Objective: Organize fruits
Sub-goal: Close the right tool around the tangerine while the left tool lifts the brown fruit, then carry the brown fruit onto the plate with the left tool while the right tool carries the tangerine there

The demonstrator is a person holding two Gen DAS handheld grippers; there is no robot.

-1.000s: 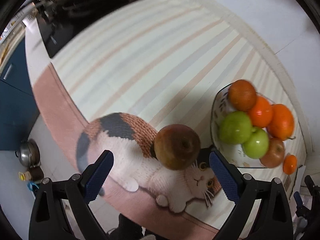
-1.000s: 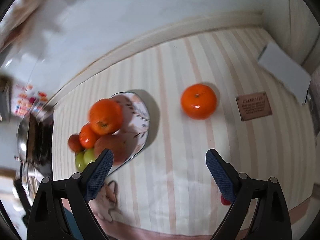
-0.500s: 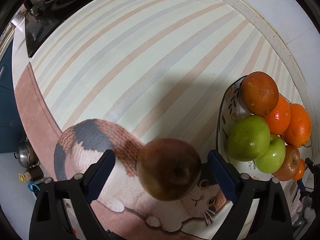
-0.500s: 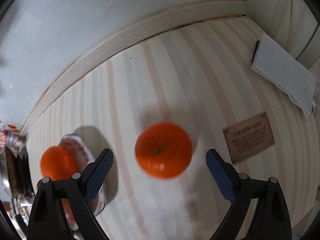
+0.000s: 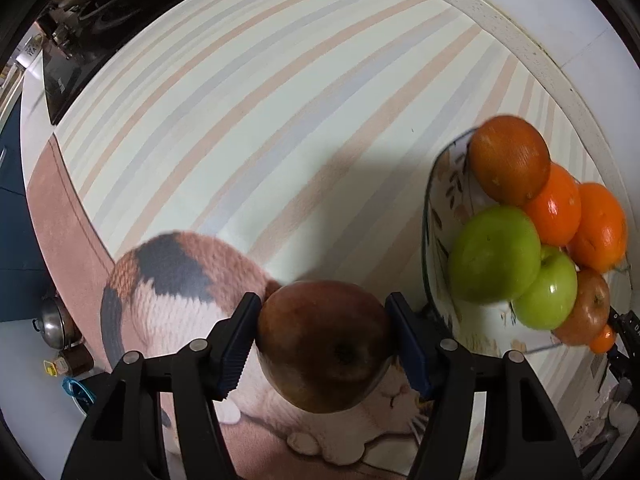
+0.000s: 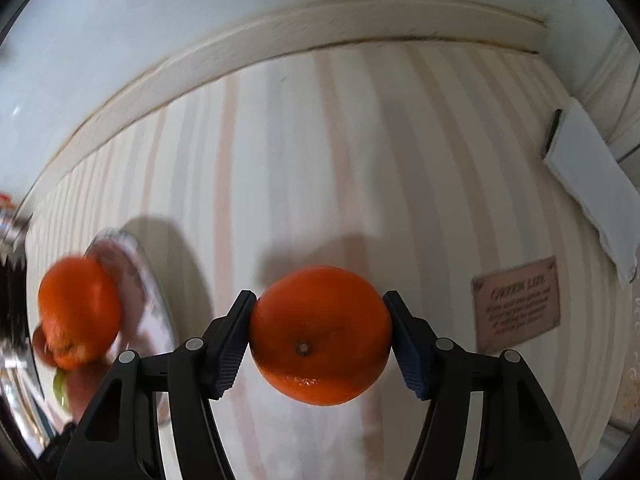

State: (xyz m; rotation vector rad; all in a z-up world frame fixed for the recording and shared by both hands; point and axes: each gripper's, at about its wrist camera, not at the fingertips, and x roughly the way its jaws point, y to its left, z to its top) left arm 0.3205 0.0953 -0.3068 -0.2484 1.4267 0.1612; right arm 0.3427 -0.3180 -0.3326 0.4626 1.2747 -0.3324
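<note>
My left gripper (image 5: 324, 340) is shut on a dark red apple (image 5: 325, 345) over the cat picture on the mat. To its right a patterned fruit bowl (image 5: 434, 216) holds several oranges (image 5: 508, 160), two green apples (image 5: 494, 254) and a red apple (image 5: 586, 306). My right gripper (image 6: 320, 338) is shut on an orange (image 6: 320, 334) above the striped mat. The bowl shows at the left of the right wrist view (image 6: 154, 288), blurred, with an orange (image 6: 78, 308) on top.
The striped mat (image 5: 260, 112) with a pink border and cat picture (image 5: 172, 280) covers the table. A white wall edge (image 6: 280, 40) runs behind. A brown label (image 6: 516, 304) and a white folded cloth (image 6: 592, 184) lie to the right. A black stove (image 5: 100, 4) is far left.
Both grippers moved down and forward onto their fruits and closed: the left on the red apple, the right on the orange.
</note>
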